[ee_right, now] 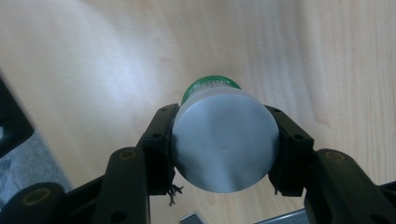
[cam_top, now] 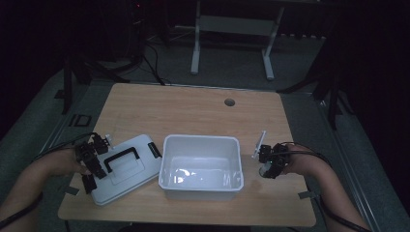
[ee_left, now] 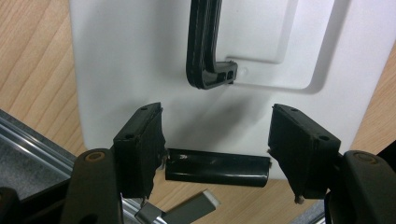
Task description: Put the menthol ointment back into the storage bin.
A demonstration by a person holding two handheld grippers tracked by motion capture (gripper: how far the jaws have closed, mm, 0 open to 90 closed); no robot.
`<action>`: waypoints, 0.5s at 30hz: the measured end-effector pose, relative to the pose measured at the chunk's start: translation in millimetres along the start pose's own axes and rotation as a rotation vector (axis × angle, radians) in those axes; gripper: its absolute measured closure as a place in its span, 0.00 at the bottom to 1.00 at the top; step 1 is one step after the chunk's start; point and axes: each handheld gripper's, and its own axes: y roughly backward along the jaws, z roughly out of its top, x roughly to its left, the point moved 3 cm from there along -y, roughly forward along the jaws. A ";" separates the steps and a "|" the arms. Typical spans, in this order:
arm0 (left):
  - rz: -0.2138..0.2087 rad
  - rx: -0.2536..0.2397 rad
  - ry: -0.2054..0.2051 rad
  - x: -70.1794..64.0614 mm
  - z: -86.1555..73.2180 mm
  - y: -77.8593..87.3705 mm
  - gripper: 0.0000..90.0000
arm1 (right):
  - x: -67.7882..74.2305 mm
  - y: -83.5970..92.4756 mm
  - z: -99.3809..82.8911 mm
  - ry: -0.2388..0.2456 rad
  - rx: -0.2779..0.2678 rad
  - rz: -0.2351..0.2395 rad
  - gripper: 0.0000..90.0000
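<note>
Bottle first — a small grey-white plastic bottle with a green cap (ee_right: 224,140) sits clamped between the pads of my right gripper (ee_right: 224,149), its flat round base turned toward the gripper's camera and the green cap pointing away, over the light wooden table (cam_top: 193,111). In the high view my right gripper (cam_top: 270,162) is off the right side of the open white plastic tub (cam_top: 200,166), near it but apart, my right forearm coming in from the bottom right corner.

My left gripper (ee_left: 215,140) rests over the near edge of the flat white plastic lid (ee_left: 140,56), jaws standing apart with nothing pressed between the pads. A black latch clip (ee_left: 217,170) on the lid's edge lies between them; whether a pad touches it I cannot tell. The lid's black carry handle (ee_left: 205,46) lies folded flat just beyond. From above, the lid (cam_top: 133,171) lies just left of the tub, tilted askew — my left gripper (cam_top: 92,162) at its left end.

The tub's inside looks bare apart from glare on its floor.
</note>
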 end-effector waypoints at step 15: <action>0.004 0.018 0.005 0.0 -6.2 -2.0 0.39 | 36.1 54.4 16.0 0.092 -0.009 -0.012 0.56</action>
